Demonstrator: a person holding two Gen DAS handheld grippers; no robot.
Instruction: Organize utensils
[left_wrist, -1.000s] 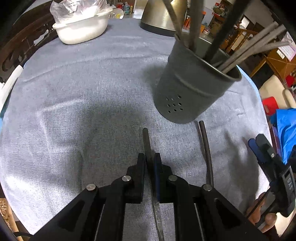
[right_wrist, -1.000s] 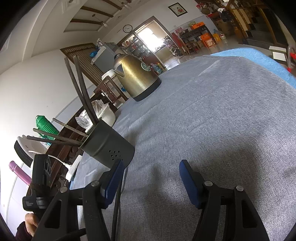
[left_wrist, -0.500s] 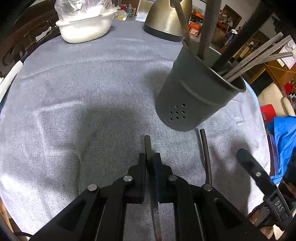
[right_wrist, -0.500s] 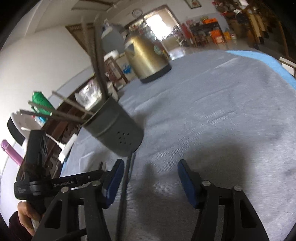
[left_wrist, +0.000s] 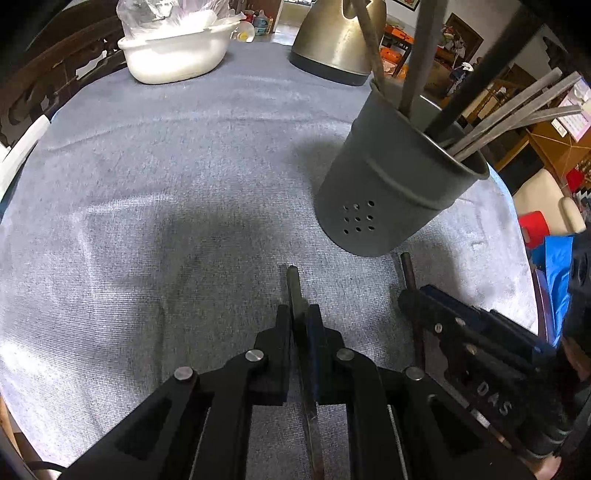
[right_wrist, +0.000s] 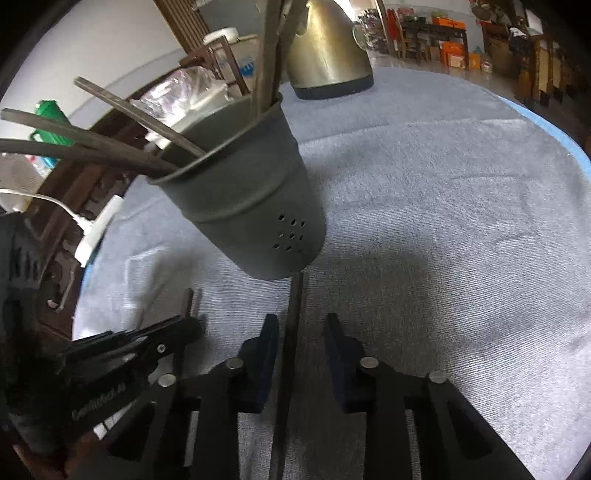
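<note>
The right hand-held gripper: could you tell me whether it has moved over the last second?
Yes. The right hand-held gripper has swung toward the grey utensil holder and now straddles the dark utensil lying on the cloth in front of it, jaws open.

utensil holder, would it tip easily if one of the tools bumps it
Possibly. The utensil holder is tall, narrows toward its base, and long handles lean far out over one side of the rim, so it looks top-heavy. It seems thin metal, probably light. On the cloth it would likely catch and tip rather than slide.
</note>
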